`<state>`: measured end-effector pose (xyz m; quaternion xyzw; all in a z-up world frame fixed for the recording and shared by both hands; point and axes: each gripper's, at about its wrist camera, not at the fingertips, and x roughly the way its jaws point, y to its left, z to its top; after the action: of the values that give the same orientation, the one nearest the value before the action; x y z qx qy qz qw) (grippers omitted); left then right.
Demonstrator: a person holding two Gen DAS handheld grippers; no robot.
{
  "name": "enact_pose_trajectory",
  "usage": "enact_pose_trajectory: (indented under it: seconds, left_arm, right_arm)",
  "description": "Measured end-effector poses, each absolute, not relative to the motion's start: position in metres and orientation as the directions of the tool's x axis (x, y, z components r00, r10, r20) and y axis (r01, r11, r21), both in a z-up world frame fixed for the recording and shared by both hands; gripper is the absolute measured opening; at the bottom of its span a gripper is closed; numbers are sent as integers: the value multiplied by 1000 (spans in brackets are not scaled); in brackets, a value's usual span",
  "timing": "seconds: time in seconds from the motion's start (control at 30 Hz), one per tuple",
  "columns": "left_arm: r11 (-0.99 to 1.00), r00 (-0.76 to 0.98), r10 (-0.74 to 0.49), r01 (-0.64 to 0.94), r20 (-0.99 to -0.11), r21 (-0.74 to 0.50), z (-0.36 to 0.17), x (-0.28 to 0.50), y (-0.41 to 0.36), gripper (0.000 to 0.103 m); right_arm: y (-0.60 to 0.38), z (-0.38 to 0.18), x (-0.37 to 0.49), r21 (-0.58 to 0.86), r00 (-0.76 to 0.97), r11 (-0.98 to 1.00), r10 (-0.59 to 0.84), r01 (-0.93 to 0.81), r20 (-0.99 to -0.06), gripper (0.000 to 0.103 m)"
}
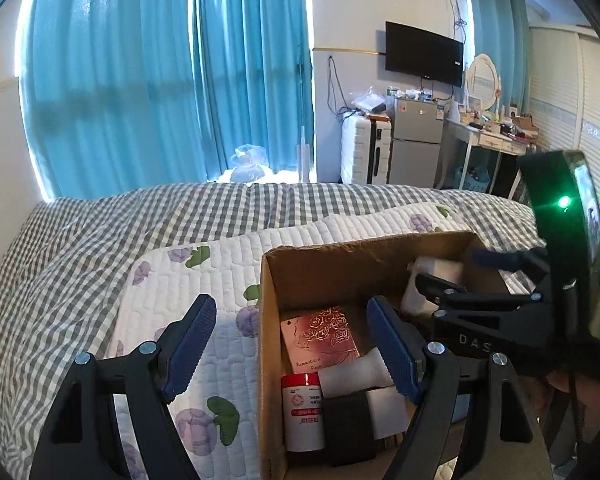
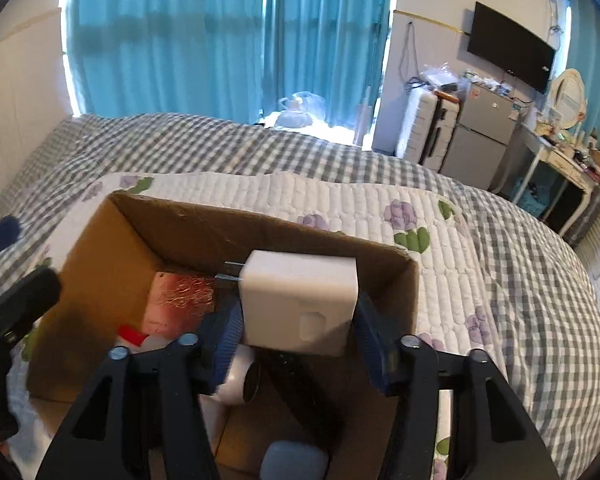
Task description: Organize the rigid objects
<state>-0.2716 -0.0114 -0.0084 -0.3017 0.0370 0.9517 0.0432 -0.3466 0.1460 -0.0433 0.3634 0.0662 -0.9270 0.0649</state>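
Observation:
An open cardboard box (image 1: pixel 324 264) (image 2: pixel 112 272) sits on the bed. It holds a pink rose-patterned book (image 1: pixel 320 334) (image 2: pixel 178 304), a red-capped white bottle (image 1: pixel 303 412), a black item (image 1: pixel 348 428) and a white cylinder (image 2: pixel 238 380). My right gripper (image 2: pixel 298 340) is shut on a white plug adapter (image 2: pixel 298 306) (image 1: pixel 434 276) and holds it over the box's inside. My left gripper (image 1: pixel 292 348) is open and empty, astride the box's left wall.
The box rests on a white quilted floral mat (image 1: pixel 188 292) (image 2: pixel 380 208) over a grey checked bedspread (image 1: pixel 80 240). Beyond the bed are blue curtains, a white suitcase (image 1: pixel 364 152), a small fridge (image 1: pixel 416 140), a wall TV and a dressing table.

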Motion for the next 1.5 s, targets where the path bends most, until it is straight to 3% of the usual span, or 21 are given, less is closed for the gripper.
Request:
enact_pose_trajectory:
  seconds: [0.3, 0.37, 0.63, 0.7, 0.87, 0.93, 1.17, 1.5]
  left_arm:
    - [-993, -838, 64, -108, -542, 50, 35, -229, -7, 82]
    - [-993, -858, 65, -106, -510, 53, 55, -211, -7, 92]
    - [-993, -928, 76, -104, -366, 57, 142, -127, -14, 93]
    - [-994, -940, 75, -99, -334, 55, 159, -109, -17, 103]
    - [-994, -967, 82, -95, -241, 45, 185, -67, -30, 103]
    - [-994, -974, 75, -89, -214, 60, 187, -53, -30, 103]
    - [-994, -989, 33, -48, -143, 99, 161, -29, -29, 103]
    - [-997, -976, -23, 7, -216, 74, 57, -69, -27, 103]
  right_arm:
    - [158, 18, -300, -41, -774, -991, -76, 131, -628, 80]
    - [161, 43, -279, -54, -787, -991, -62, 120, -614, 80]
    - [165, 142, -179, -106, -861, -992, -9, 73, -509, 80]
    - [166, 166, -151, -124, -880, -990, 1, 66, -475, 80]
    - [162, 200, -94, -138, -912, -989, 7, 55, -410, 98]
    - [160, 204, -76, -140, -922, -989, 16, 41, -387, 103]
    - [161, 169, -39, -96, -955, -995, -7, 37, -296, 103]
    - [171, 59, -70, -4, -976, -999, -45, 47, -211, 103]
